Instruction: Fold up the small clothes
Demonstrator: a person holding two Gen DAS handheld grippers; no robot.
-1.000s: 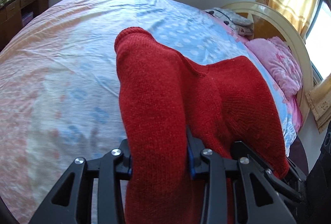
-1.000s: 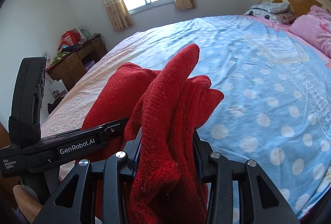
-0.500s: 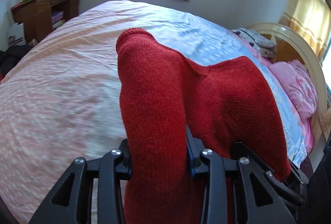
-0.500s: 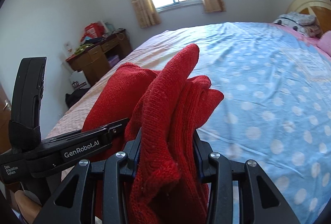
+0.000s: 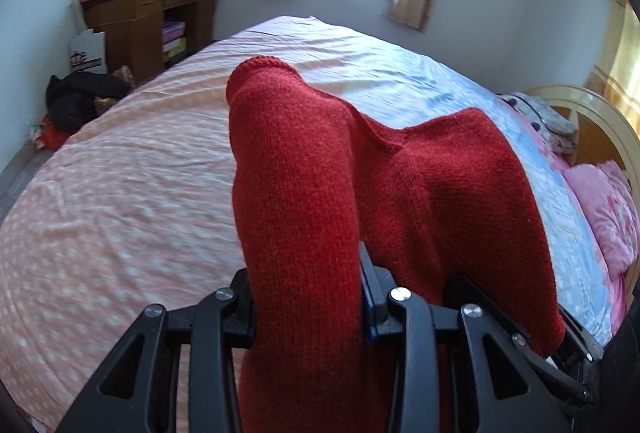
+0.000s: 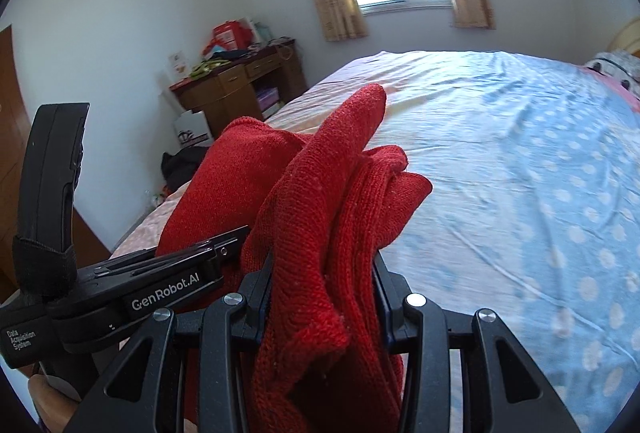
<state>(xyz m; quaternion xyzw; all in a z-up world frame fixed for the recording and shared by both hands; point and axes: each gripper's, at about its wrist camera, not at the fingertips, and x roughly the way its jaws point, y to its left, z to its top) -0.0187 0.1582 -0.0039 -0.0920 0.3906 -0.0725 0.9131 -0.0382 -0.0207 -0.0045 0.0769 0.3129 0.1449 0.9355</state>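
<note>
Both my fingers clamped on red knit garment, left gripper and right gripper alike. Garment bunched, held above bed. Judging: not laid flat yet, folding still ahead.

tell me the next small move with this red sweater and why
Probably lower both tools toward the bed and lay the red sweater flat. The left tool and right tool each pinch bunched knit held above the sheet, so no fold can be made yet.
</note>
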